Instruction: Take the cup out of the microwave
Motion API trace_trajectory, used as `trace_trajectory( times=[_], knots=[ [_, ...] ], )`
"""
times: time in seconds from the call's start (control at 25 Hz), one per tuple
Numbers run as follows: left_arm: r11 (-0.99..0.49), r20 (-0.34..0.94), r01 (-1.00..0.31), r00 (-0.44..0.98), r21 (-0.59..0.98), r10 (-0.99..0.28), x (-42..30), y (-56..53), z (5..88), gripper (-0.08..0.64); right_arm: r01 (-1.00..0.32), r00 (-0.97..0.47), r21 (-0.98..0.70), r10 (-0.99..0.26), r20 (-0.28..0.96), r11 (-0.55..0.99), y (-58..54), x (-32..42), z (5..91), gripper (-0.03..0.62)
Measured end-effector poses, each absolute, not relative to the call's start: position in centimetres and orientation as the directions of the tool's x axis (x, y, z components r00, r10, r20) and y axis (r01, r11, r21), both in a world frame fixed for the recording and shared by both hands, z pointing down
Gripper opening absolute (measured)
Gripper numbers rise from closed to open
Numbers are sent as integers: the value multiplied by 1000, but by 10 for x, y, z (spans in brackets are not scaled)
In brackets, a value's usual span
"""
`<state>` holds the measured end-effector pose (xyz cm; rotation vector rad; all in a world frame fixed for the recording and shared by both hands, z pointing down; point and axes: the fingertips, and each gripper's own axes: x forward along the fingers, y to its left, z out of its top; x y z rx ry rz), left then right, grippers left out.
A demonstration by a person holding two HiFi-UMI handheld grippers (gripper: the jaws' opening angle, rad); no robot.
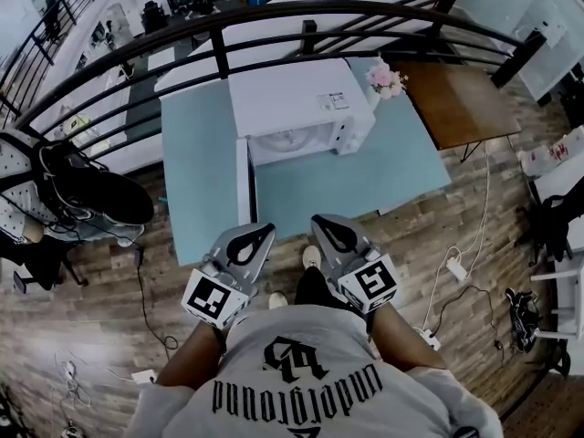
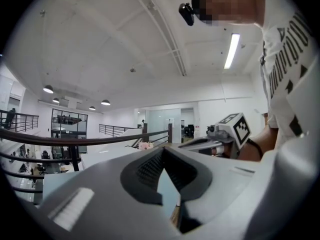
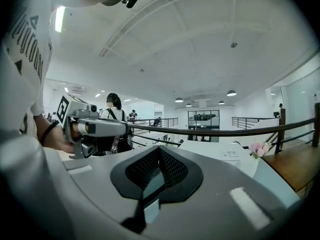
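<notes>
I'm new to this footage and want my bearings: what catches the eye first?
A white microwave sits mid-frame on a pale blue table, its door swung open toward the person, with pink flowers at its right. Below it the left gripper and right gripper are held side by side, both shut and empty. A black railing curves behind the table.

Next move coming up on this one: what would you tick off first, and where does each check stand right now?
1. Microwave in front, on the table: ok.
2. Door swung open: ok, it appears to stand out to the left.
3. Cup seen inside: cannot tell.
4. Left claw empty: ok, shut on nothing.
5. Right claw open for a grasp: not ok, shut.
6. Flowers off the approach path: ok, beside the microwave's far right corner.
</notes>
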<state>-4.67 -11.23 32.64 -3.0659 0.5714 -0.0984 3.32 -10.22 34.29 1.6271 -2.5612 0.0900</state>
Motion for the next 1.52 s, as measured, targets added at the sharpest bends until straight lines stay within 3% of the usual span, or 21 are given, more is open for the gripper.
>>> trace_trajectory(
  times=[0.68,1.52],
  knots=[
    [-866,121,-496,866,71,-486,16,-220,348,49,-854,-514,-35,-832,210,519,-223,99,387,8],
    [-773,189,-623,778,118,-599,59,-327,432,49,-809,-571,-107,-729,377,578,-353,140,518,92]
  ],
)
